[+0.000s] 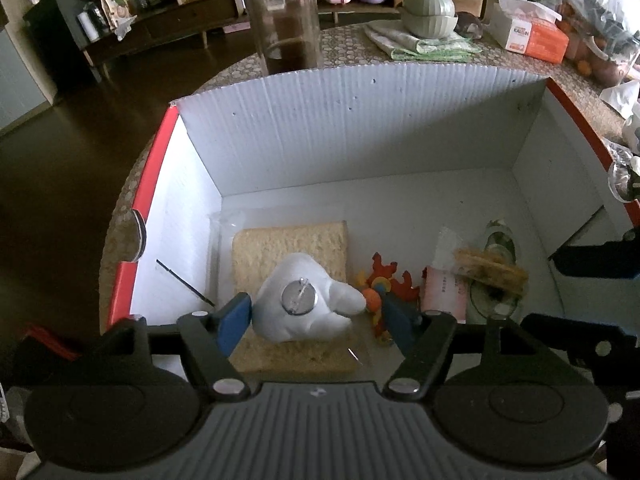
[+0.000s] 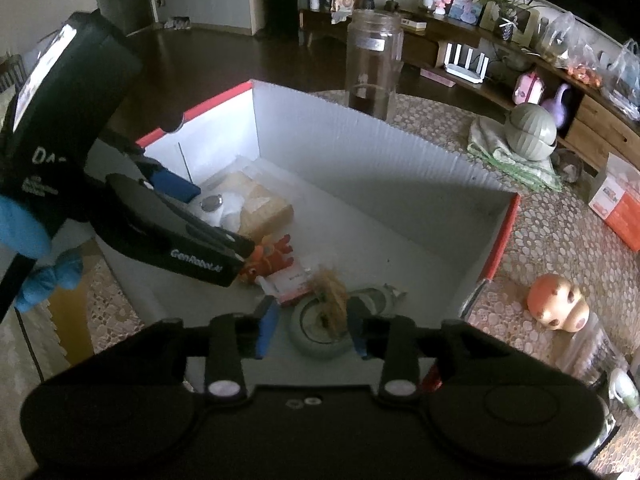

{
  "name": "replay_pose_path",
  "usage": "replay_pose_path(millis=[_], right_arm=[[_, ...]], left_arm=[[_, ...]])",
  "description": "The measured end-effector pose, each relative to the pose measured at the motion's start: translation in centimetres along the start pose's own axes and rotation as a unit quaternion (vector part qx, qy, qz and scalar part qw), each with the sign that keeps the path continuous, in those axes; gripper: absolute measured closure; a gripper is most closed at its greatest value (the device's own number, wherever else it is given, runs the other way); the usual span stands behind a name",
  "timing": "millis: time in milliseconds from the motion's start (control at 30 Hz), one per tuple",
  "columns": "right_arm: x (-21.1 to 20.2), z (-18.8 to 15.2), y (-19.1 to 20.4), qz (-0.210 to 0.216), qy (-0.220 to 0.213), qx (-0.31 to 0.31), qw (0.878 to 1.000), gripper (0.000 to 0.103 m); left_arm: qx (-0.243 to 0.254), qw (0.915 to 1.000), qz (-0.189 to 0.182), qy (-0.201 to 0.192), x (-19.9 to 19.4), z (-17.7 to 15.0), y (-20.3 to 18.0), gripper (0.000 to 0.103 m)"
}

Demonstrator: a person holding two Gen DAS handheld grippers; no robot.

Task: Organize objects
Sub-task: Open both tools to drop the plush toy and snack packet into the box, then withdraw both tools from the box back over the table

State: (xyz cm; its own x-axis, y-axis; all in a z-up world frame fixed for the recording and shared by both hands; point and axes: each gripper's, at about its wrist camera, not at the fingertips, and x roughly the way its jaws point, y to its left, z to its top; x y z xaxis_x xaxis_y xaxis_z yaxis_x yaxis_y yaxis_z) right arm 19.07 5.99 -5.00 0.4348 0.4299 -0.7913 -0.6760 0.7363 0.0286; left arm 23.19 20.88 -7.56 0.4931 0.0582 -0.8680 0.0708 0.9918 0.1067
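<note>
A white cardboard box (image 1: pixel 360 120) with red rims stands on the table. On its floor a tan sponge (image 1: pixel 280 244) carries a white soft figure (image 1: pixel 304 308) with a round metal disc on top. My left gripper (image 1: pixel 316 320) is open, its blue pads on either side of that figure without pressing it. An orange-red toy (image 1: pixel 384 280) and a pink packet (image 1: pixel 444 292) lie beside it. My right gripper (image 2: pixel 312 328) is open around a brown flaky piece (image 2: pixel 332 300) that rests on a grey-green round item (image 2: pixel 320 336).
A tall glass jar (image 1: pixel 286 16) stands behind the box. Grey-green bowls on a cloth (image 1: pixel 430 12) and an orange tissue box (image 1: pixel 532 36) sit further back. An orange and cream figurine (image 2: pixel 556 302) lies right of the box. A blue-gloved hand (image 2: pixel 24 220) holds the left gripper.
</note>
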Motion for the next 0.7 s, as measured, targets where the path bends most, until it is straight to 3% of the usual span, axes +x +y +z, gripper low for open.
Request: replay_pose_path(millis=[700], right_arm=[[-7.0,-1.7,-1.2,0.011,-0.061,0.016,0.998,0.04]], left_arm=[[-0.024,0.9972,-0.026,-0.065,-7.5,-1.3,-1.4,0.031]])
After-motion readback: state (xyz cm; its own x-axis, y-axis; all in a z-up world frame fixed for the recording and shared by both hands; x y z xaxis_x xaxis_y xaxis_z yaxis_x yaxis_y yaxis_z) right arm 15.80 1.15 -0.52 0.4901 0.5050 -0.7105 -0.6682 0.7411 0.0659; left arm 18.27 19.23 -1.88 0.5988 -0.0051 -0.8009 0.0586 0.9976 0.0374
